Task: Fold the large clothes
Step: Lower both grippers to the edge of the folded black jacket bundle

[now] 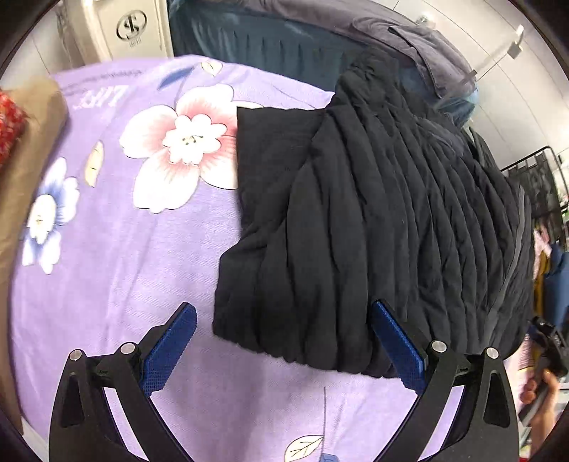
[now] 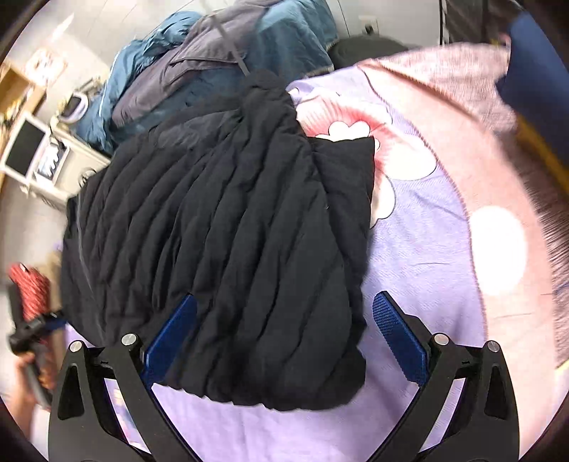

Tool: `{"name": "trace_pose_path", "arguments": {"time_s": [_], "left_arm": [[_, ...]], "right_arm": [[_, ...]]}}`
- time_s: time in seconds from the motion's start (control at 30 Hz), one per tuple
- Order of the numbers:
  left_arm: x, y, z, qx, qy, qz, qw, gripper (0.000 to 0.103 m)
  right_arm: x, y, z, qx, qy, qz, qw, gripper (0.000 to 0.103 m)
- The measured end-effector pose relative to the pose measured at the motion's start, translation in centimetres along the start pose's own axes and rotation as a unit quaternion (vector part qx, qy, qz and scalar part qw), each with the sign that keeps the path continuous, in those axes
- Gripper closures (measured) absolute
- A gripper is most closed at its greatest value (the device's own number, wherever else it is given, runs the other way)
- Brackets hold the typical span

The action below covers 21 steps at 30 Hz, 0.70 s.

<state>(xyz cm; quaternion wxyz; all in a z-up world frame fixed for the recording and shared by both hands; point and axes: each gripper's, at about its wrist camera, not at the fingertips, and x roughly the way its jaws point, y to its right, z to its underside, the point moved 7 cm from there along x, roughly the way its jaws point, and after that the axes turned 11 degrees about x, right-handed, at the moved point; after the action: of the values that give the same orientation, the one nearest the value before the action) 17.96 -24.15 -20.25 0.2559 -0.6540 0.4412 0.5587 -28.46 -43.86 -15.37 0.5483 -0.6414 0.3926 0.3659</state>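
Note:
A black quilted jacket (image 1: 373, 231) lies bunched and partly folded on a purple floral bedsheet (image 1: 117, 248). It fills the middle of the right wrist view (image 2: 231, 248) on the same sheet (image 2: 426, 266). My left gripper (image 1: 284, 327) is open, hovering over the jacket's near left corner, holding nothing. My right gripper (image 2: 284, 320) is open over the jacket's near right corner, holding nothing. The other hand and gripper show at the right edge of the left wrist view (image 1: 544, 362) and the left edge of the right wrist view (image 2: 32, 341).
A pile of blue and grey clothes (image 1: 320, 32) lies behind the jacket, also in the right wrist view (image 2: 213, 60). A brown and red item (image 1: 21, 117) sits at the sheet's left. A white cabinet with a monitor (image 2: 39, 149) stands beyond the bed.

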Motion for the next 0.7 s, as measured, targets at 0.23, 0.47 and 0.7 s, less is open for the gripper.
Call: {"name": "trace_pose_path", "arguments": {"time_s": [0.23, 0.47, 0.7], "left_arm": [[2.6, -1.4, -2.2, -0.032, -0.007, 0.038, 0.9988, 0.005], [5.5, -2.2, -2.7, -0.036, -0.035, 0.060, 0.9969, 0.005], [7.7, -1.3, -5.5, -0.032, -0.047, 0.058, 0.9967, 0.005]], "right_arm": [[1.8, 2.1, -1.7, 0.042, -0.031, -0.025, 0.998, 0.005], [4.2, 2.0, -2.7, 0.047, -0.056, -0.048, 0.996, 0.005], [5.0, 1.1, -3.6, 0.040, -0.057, -0.051, 0.996, 0.005]]}}
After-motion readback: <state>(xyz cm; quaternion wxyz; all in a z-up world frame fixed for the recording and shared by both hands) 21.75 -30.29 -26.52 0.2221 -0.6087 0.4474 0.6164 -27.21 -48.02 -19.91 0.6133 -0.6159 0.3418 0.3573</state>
